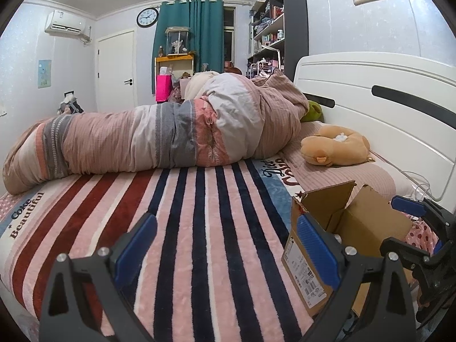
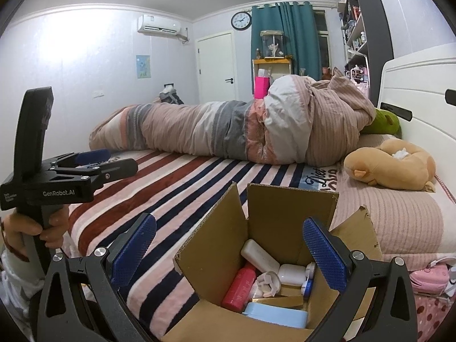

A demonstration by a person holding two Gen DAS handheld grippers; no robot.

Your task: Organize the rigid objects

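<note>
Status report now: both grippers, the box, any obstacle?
Left gripper open, empty. Right gripper open, empty, above the cardboard box. Red bottle, white cases, blue case inside. Flaps up, nothing blocking.

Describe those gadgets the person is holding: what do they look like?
Each gripper, left and right, is a black frame with silver screws and two jaws faced in ribbed blue pads. The left one has a pistol handle, a tall black block and white "GenRobot.AI" lettering.

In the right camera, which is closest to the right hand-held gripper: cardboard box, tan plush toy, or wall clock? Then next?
1. Open brown cardboard box, just below the right hand-held gripper.
2. Tan plush toy, right, on the pillow.
3. Round black-rimmed wall clock, far wall.
</note>
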